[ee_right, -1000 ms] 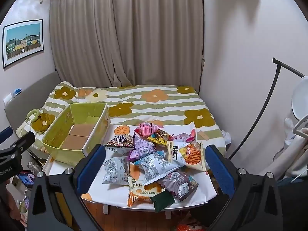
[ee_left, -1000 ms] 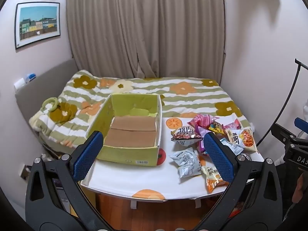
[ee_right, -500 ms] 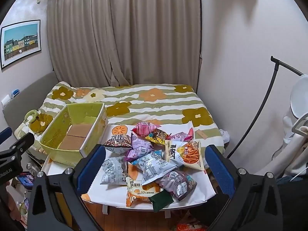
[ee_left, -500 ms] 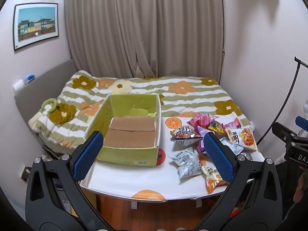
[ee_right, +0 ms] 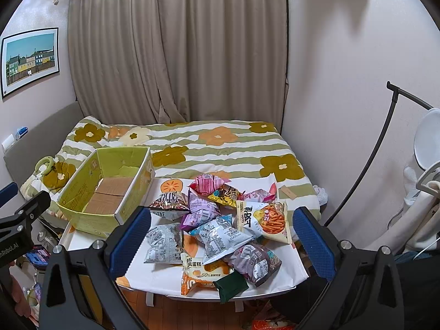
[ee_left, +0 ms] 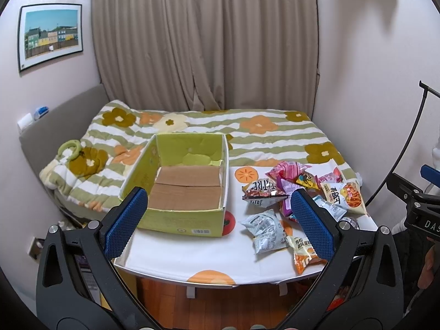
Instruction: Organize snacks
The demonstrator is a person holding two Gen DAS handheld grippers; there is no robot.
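Left gripper (ee_left: 217, 221): spread wide, empty, held off the table's near edge.
Right gripper (ee_right: 221, 236): likewise.
Snacks (ee_right: 217, 220): heaped on table's right half.
Box (ee_left: 178, 181): left, open top.
Table (ee_left: 178, 255): against the bed (ee_left: 261, 134).

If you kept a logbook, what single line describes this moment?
stage: start | left gripper: open, empty | right gripper: open, empty | box: empty | snacks: piled on table

"TATRE" on dark snack bag (ee_left: 261, 191), "50%" on orange packet (ee_right: 203, 273)
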